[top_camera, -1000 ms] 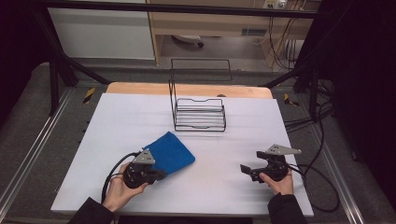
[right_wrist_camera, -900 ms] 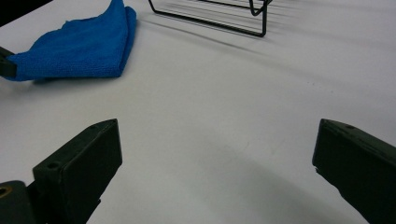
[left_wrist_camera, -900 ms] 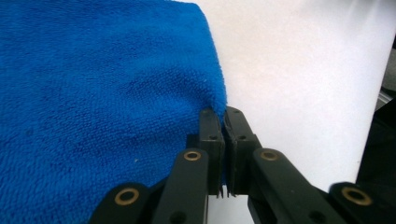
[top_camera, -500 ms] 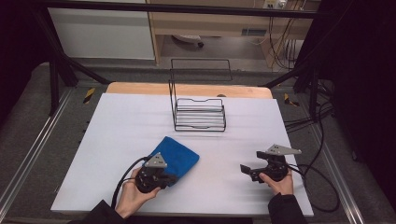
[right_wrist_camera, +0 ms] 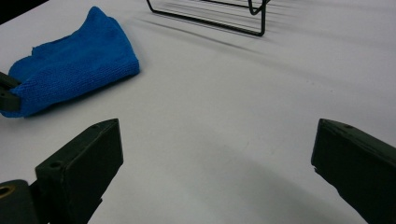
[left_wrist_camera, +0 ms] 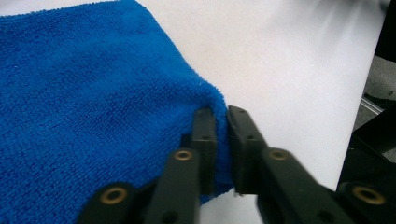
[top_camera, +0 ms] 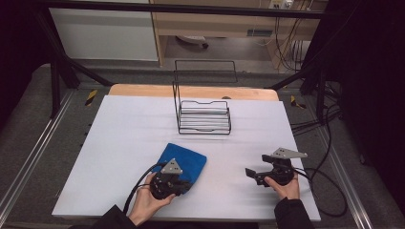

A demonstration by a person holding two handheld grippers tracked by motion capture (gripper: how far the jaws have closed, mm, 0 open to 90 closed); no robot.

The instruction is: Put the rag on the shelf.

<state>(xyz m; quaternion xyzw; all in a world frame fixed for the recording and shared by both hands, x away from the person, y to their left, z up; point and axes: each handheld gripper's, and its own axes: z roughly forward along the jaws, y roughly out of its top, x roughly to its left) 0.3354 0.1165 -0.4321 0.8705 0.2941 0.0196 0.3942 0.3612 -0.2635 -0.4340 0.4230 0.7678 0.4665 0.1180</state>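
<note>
A: Start with the big things. What's on the table (top_camera: 119, 143)?

B: A white tabletop, a black wire rack (top_camera: 203, 114) standing toward the far side, and a blue cloth (top_camera: 184, 160) lying folded near the front edge, left of the middle. The rack holds nothing.

A: And the grippers?

B: The left gripper (top_camera: 167, 183) sits at the cloth's near corner. Its jaws have just been opening a little, with the corner of the cloth (left_wrist_camera: 93, 107) between them; in the left gripper view there's a thin gap beside the fabric, so I'd call it a grip being let go rather than a firm pinch. The right gripper (top_camera: 267, 174) rests on the bare table well to the right of the cloth, its jaws spread wide with nothing between them.

A: How far along is the work, then?

B: I'd judge the cloth is already folded over once: it lies as a doubled, compact shape. What's left, if anything, could be another fold or moving it to the rack; the pictures don't settle which.

A: What does each view add?

B: The high view gives the layout: rack far, cloth near, hands apart. The left gripper view shows the corner sitting between the jaws. The right gripper view shows the cloth's (right_wrist_camera: 74, 60) rounded folded edge, plump and lying flat on the table, and the rack's (right_wrist_camera: 210, 16) base behind it.
</note>
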